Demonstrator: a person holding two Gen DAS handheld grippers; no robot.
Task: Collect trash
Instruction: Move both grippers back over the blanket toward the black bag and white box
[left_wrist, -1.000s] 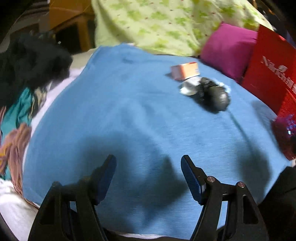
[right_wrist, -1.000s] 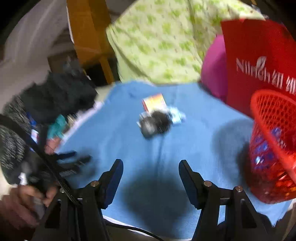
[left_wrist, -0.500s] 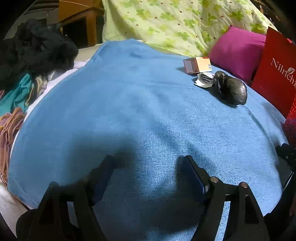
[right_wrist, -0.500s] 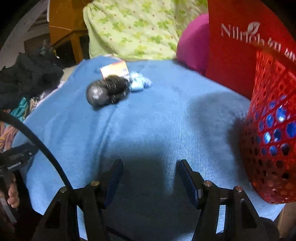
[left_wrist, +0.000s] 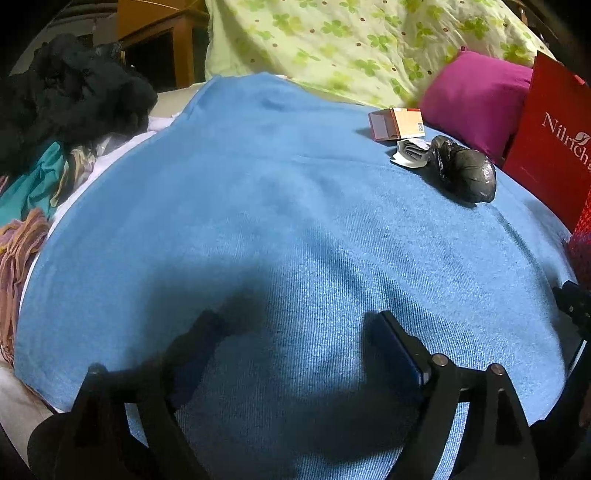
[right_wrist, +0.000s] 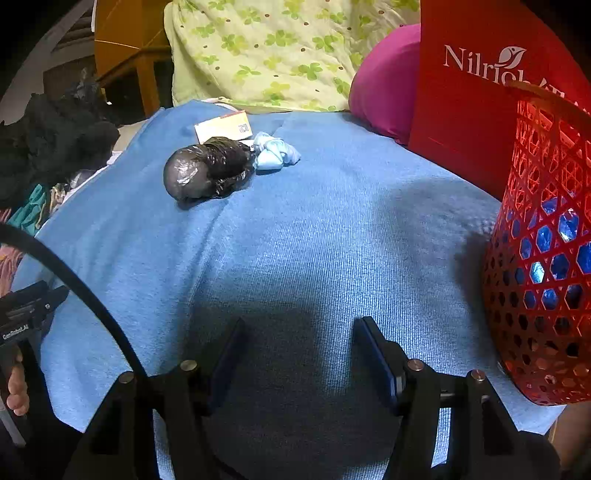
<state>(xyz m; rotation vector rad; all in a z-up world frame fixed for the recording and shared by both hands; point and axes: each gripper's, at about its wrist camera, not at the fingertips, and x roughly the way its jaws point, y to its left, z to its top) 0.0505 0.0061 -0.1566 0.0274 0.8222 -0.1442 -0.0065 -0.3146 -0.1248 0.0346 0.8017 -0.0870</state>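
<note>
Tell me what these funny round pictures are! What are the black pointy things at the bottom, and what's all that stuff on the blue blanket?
A person is holding a grabbing tool in each hand, and each tool has a small camera that looks out along its two fingers. That makes the pictures round and bendy.

One picture comes from the left hand-held gripper, the other from the right hand-held gripper. The black pointy things are their fingers. Both are open and hold nothing; the left one's jaws have just been opening wider.

On the blue blanket lies the trash: a knotted black plastic bag, a small cardboard box and a crumpled light blue wad. The red basket at the right edge is probably where the trash goes. Behind it stand a red paper bag and a pink pillow.
</note>
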